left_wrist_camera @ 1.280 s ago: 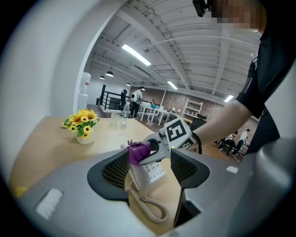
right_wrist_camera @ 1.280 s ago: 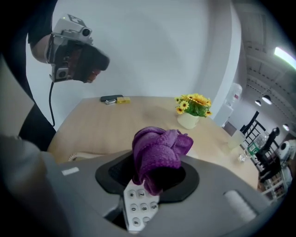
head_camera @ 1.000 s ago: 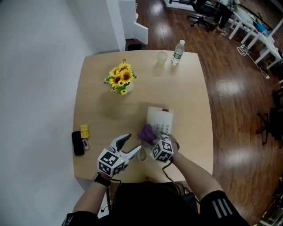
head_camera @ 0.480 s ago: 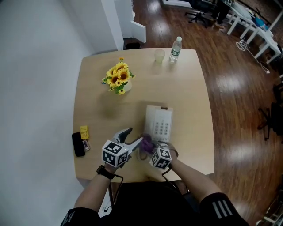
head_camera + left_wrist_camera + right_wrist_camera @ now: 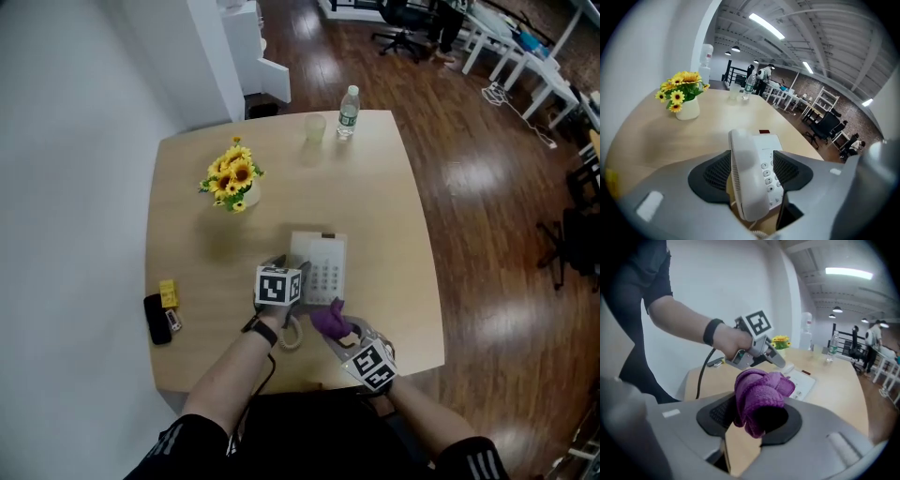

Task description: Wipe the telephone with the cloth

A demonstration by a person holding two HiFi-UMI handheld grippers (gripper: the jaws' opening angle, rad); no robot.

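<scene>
The white telephone (image 5: 325,266) lies near the table's front edge, its handset (image 5: 746,187) resting along its left side. My left gripper (image 5: 292,269) reaches over that side. In the left gripper view its jaws (image 5: 751,164) straddle the handset: the left pad is against it, and a thin gap showing keys remains on the right. My right gripper (image 5: 334,330) is just in front of the phone, shut on a bunched purple cloth (image 5: 328,320) that stays off the phone. The right gripper view shows the cloth (image 5: 761,397) between the pads, and behind it the left gripper (image 5: 780,363) at the phone (image 5: 804,383).
A vase of sunflowers (image 5: 229,178) stands at the back left of the wooden table (image 5: 384,216). A plastic cup (image 5: 314,127) and a water bottle (image 5: 348,112) stand at the far edge. A black case (image 5: 157,319) and a small yellow item (image 5: 169,293) lie at the left edge.
My left gripper moved forward and right onto the phone's handset. My right gripper drew back toward me with the cloth, off the phone. The head camera shifted.
</scene>
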